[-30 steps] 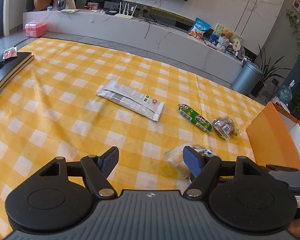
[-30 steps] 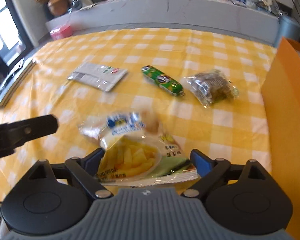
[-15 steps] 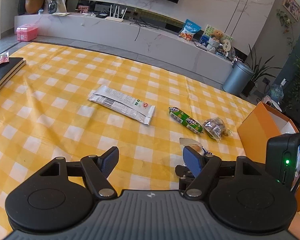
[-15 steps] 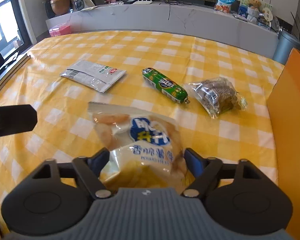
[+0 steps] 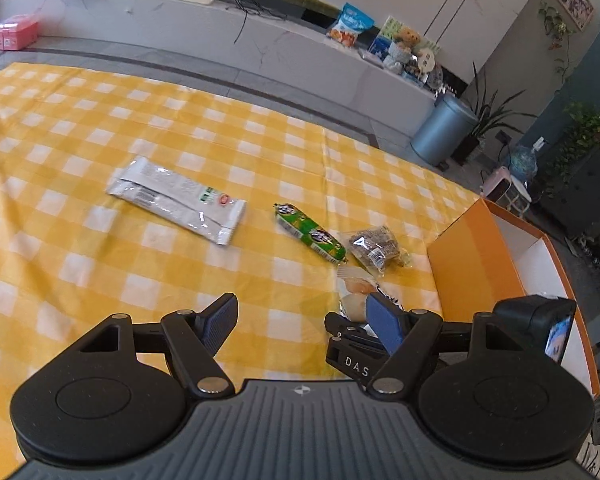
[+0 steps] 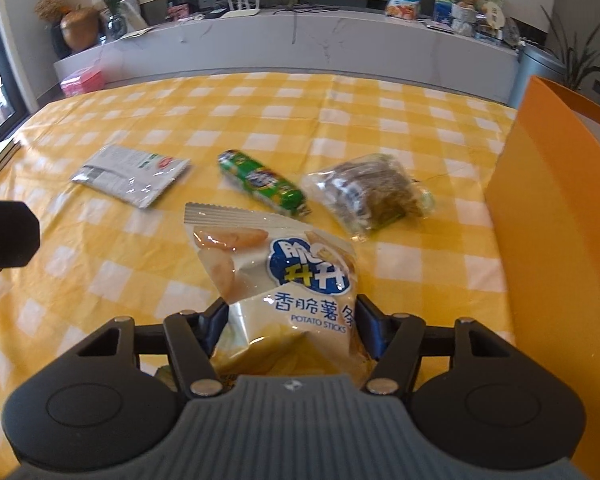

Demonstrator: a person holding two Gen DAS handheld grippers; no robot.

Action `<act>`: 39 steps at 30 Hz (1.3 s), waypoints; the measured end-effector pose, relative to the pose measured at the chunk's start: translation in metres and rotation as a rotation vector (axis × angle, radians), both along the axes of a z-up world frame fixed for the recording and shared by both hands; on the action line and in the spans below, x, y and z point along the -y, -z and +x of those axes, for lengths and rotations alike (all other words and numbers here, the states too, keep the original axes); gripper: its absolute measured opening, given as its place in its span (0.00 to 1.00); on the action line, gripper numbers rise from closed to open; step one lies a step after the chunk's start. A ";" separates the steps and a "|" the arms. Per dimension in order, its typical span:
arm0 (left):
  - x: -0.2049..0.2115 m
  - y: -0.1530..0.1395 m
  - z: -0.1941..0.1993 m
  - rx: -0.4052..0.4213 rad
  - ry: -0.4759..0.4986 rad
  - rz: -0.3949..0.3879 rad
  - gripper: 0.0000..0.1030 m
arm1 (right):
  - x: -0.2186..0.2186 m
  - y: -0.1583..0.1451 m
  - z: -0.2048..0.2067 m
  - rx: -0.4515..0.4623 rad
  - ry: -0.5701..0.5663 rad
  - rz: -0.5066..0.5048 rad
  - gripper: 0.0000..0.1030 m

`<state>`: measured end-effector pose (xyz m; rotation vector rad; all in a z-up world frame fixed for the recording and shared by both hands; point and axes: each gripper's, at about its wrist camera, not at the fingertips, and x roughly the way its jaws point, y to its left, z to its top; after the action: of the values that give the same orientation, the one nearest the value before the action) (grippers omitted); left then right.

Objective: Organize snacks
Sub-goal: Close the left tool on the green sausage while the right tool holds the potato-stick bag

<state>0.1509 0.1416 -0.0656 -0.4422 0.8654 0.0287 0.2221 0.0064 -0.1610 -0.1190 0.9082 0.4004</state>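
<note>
Right gripper point(image 6: 290, 322) jaws, just closing, clasp the potato-stick bag point(image 6: 296, 280); left gripper point(image 5: 302, 320) jaws open; three snacks ahead unsorted.

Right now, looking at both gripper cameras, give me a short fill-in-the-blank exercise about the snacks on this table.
1. The right gripper, its jaws just closing, has the bag of potato ____ between its fingers.
2. The sausage between the silver packet and the clear brown-snack bag has a ____ wrapper.
3. The left gripper has ____ between its fingers.
4. The open box on the checked cloth is ____ outside.

Missing words: sticks; green; nothing; orange
</note>
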 end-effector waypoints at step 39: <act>0.026 0.069 0.139 -0.253 -0.150 0.117 0.32 | 0.017 0.003 0.008 0.051 0.178 0.016 0.64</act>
<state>0.2897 0.1154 -0.1348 -0.3983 1.0716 0.2770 0.2297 -0.0111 -0.1638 -0.0329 0.8576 0.2380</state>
